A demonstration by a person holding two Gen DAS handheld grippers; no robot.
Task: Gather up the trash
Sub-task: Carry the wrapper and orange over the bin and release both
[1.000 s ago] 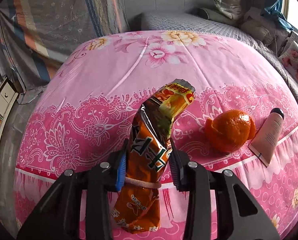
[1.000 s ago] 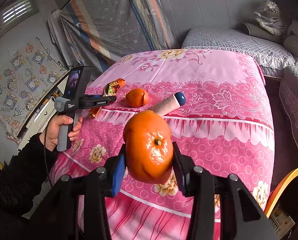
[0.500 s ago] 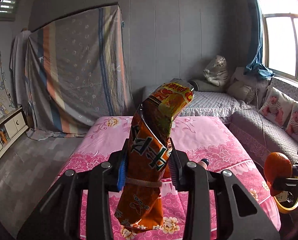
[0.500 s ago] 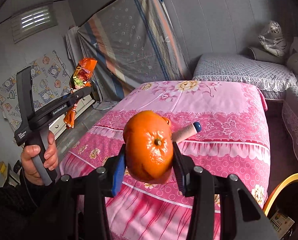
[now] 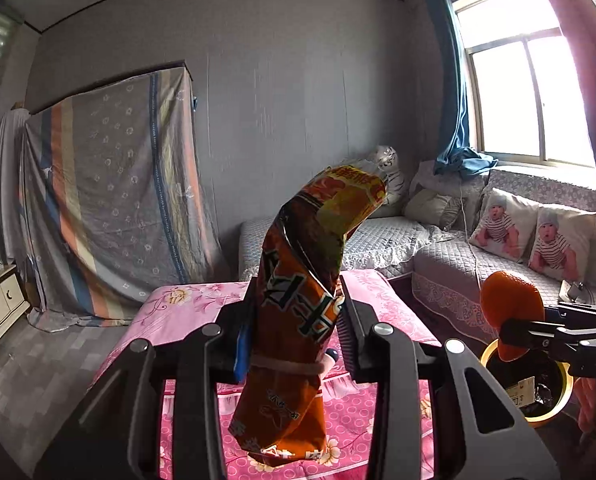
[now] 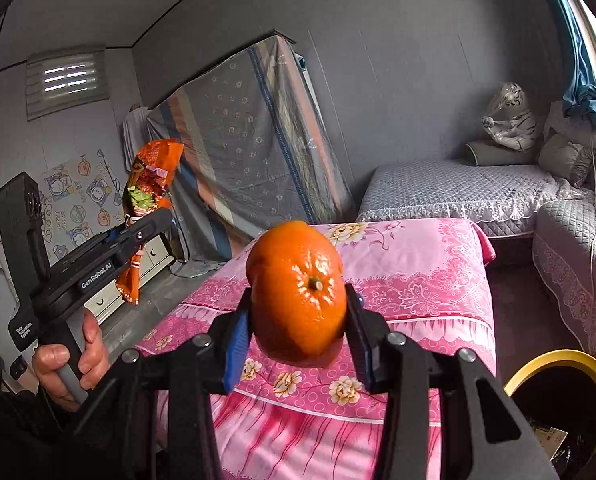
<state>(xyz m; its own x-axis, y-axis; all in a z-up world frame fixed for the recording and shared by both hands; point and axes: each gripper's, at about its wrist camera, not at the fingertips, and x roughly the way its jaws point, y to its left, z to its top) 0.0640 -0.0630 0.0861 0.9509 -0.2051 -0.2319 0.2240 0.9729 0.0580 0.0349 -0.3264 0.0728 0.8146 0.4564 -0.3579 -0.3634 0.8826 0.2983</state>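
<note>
**Left wrist view: both grippers loaded, held above the bed**

Left gripper is clamping an orange snack wrapper, which is standing upright between the pads, top bent right. Right gripper is gripping an orange peel, stem end facing the camera. Both are hanging over the pink bedspread. Yellow-rimmed bin is sitting on the floor at the bed's right, just below the peel in the left view.
</note>
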